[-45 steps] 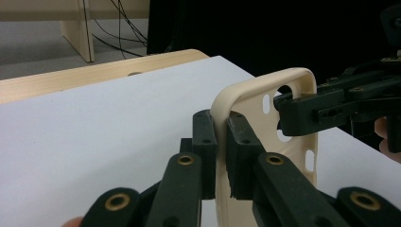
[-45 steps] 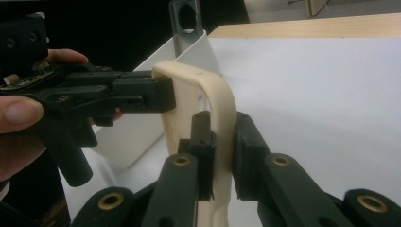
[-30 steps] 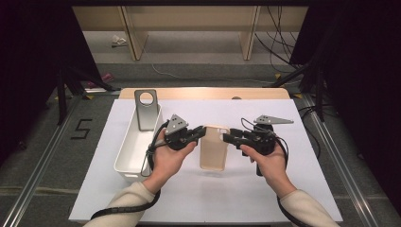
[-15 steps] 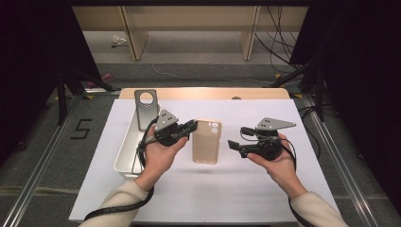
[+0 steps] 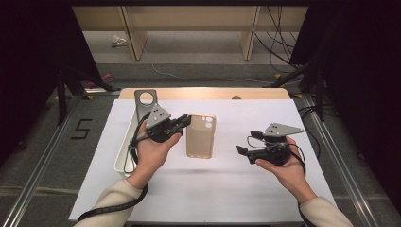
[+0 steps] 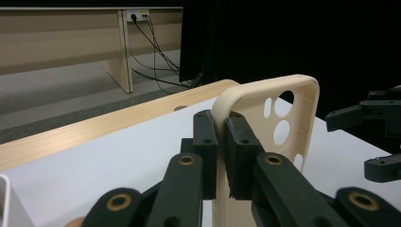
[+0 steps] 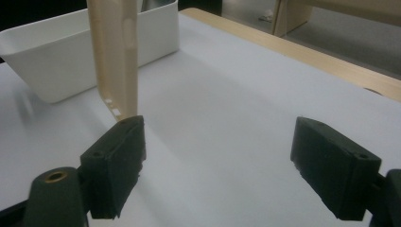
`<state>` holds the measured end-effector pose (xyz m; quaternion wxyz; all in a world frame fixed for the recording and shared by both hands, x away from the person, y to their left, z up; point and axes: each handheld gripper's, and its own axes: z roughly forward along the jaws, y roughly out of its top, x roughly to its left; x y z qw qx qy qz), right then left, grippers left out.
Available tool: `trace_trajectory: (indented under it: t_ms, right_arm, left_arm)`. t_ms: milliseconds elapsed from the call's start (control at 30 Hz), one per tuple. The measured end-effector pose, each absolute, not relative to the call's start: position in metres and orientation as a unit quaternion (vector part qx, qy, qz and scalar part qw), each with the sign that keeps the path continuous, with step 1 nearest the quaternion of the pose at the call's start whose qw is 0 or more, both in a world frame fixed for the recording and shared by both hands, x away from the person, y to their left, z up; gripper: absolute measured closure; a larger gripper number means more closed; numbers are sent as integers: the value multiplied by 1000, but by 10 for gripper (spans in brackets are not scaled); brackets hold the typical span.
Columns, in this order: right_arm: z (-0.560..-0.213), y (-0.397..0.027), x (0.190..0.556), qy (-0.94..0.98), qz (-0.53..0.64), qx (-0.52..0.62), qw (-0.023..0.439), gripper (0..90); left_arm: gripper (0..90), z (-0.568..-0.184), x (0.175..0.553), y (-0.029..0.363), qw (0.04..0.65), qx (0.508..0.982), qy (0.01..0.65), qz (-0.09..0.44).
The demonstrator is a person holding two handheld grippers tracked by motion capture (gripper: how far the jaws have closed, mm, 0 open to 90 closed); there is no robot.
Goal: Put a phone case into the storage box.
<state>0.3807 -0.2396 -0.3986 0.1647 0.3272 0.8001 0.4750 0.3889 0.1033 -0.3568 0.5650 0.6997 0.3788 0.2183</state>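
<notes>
A beige phone case [image 5: 201, 137] with round camera holes hangs above the white table sheet [image 5: 213, 189], held by its left rim. My left gripper [image 5: 185, 122] is shut on that rim; in the left gripper view the pads [image 6: 239, 142] clamp the case [image 6: 283, 109] edge, with the gripper [image 6: 220, 127] pointing towards the table's far side. My right gripper [image 5: 246, 142] sits well to the case's right, apart from it. Its jaws have just been opening and stand wide with nothing between them [image 7: 217, 156]. The case [image 7: 116, 52] hangs ahead of its left jaw.
A long white tray [image 5: 124, 151] lies along the sheet's left edge, behind the left hand, with a grey metal plate with a round hole [image 5: 142, 101] standing at its far end. A wooden table edge [image 5: 203, 93] runs along the back. The tray [image 7: 56, 47] lies beyond the case.
The right gripper has let go of the case, spread its jaws and drawn off to the right. The left gripper has carried the case a little away and up.
</notes>
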Motion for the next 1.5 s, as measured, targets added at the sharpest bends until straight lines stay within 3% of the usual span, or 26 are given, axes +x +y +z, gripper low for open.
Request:
trace_trajectory:
  t_ms: [1500]
  right_arm:
    - [-407, -269, 367, 788, 471, 359, 170, 194]
  left_arm:
    - [842, -320, 400, 182, 559, 687, 388, 255]
